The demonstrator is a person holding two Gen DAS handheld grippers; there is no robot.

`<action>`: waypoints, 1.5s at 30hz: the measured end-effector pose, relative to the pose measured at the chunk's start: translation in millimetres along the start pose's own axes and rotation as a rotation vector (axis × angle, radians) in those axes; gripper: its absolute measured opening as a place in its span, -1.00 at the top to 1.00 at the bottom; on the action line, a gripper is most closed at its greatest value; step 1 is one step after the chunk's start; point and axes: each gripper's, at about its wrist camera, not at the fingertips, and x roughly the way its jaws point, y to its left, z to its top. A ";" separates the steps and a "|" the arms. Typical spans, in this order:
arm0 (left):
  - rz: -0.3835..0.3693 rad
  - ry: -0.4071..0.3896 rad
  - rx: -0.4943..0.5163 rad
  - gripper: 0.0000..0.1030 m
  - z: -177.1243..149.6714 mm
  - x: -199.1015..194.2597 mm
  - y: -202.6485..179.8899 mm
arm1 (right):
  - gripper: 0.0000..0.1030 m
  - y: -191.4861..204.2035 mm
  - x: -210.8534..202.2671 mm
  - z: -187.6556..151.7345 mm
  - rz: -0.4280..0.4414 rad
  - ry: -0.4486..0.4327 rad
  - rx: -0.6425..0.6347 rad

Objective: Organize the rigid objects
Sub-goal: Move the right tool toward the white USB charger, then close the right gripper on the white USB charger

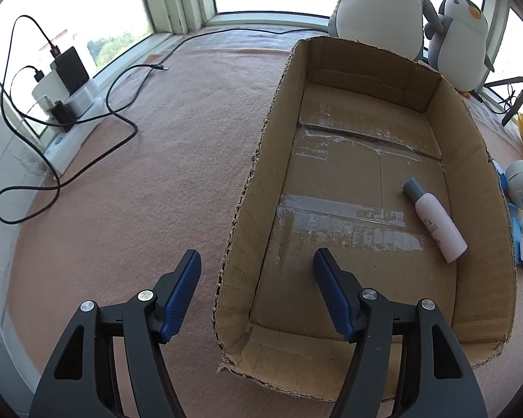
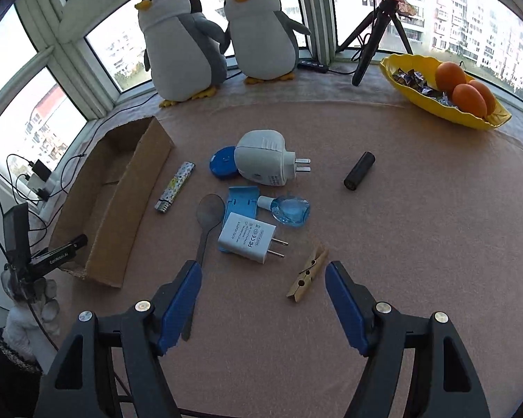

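Cardboard is where everything is meant to end up: the cardboard box sits on the pink table with only a white bottle lying in it, toward its right wall. The left hand-held gripper hovers over the box's near left corner, jaws spread wide and holding nothing, one finger outside the wall and one inside.

Most of the loose items lie to the right of the box. The right hand-held gripper is likewise wide open and empty above the table. A wooden clothespin lies just ahead between its fingertips, closer to the right one; the white charger is slightly farther, and the spoon runs down past the left finger. The lighter, white plug unit and black cylinder lie farther off.

The risk, as I judge it, is crowding: closing on the flat clothespin could pinch the table cover or nudge the charger, and the thin pin may twist out of the pads.
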 end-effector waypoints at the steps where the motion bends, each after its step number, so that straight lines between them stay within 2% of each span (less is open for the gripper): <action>1: 0.000 0.000 -0.001 -0.30 0.2 0.1 0.1 | -0.36 0.9 7.8 3.9 0.001 0.014 0.003; 11: -0.002 -0.004 -0.026 -0.30 -0.9 0.7 2.1 | -0.36 -9.5 68.7 32.4 0.056 0.172 0.150; 16: 0.006 -0.006 -0.032 -0.32 -2.0 0.4 1.3 | -0.36 -10.0 83.2 35.0 0.048 0.221 0.159; 23: 0.019 -0.009 -0.028 -0.32 -2.7 -0.8 -1.5 | -0.35 -6.9 86.6 35.4 0.055 0.235 0.143; 27: 0.019 -0.009 -0.027 -0.32 -2.6 -0.6 -1.5 | -0.18 -4.8 89.2 36.5 0.037 0.240 0.124; 34: 0.019 -0.009 -0.028 -0.32 -2.5 -0.7 -1.7 | -0.14 -4.1 89.1 38.1 0.035 0.232 0.115; 35: 0.019 -0.009 -0.028 -0.32 -2.5 -0.7 -1.8 | 0.05 -3.8 87.7 38.0 0.050 0.227 0.115; 36: 0.020 -0.009 -0.028 -0.32 -2.5 -0.7 -1.8 | 0.11 -3.0 85.8 38.7 0.061 0.225 0.114; 45: 0.021 -0.012 -0.026 -0.32 -1.7 -0.9 -2.8 | 0.13 -0.9 84.2 37.9 0.055 0.220 0.108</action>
